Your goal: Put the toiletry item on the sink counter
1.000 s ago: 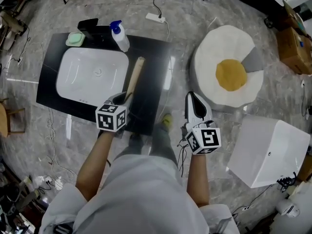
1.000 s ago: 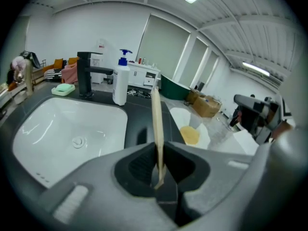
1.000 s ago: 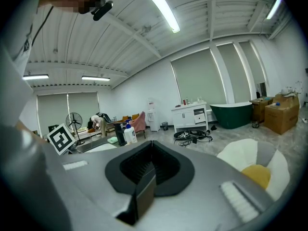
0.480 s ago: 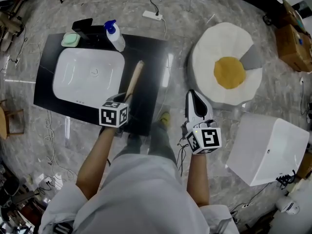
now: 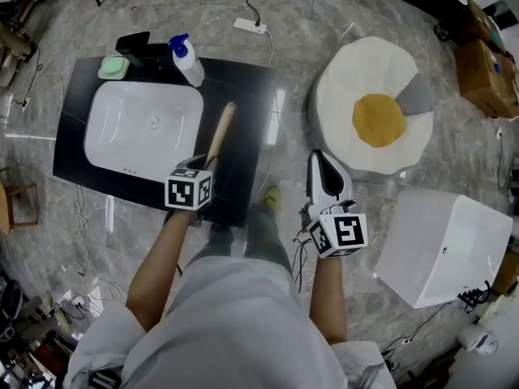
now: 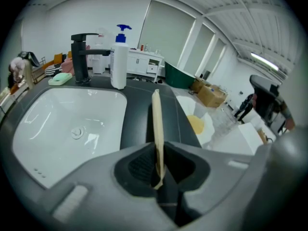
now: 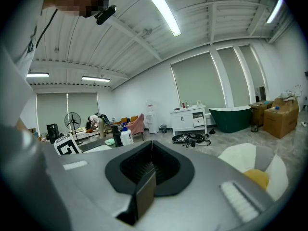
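The left gripper [image 5: 204,165] is clamped on a wooden stick [image 5: 220,132] beside the sink [image 5: 144,128], while the right gripper [image 5: 320,164] hangs closed and empty.

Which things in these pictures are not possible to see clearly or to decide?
Near end of the tan stick: head view, covered by the left gripper and its marker cube.
What the stick is: left gripper view shows it edge-on only.
Far tip touching the black counter or not: neither view settles it.
Label of the pump bottle: too small in both views.
Green item beside the faucet: too small to identify.
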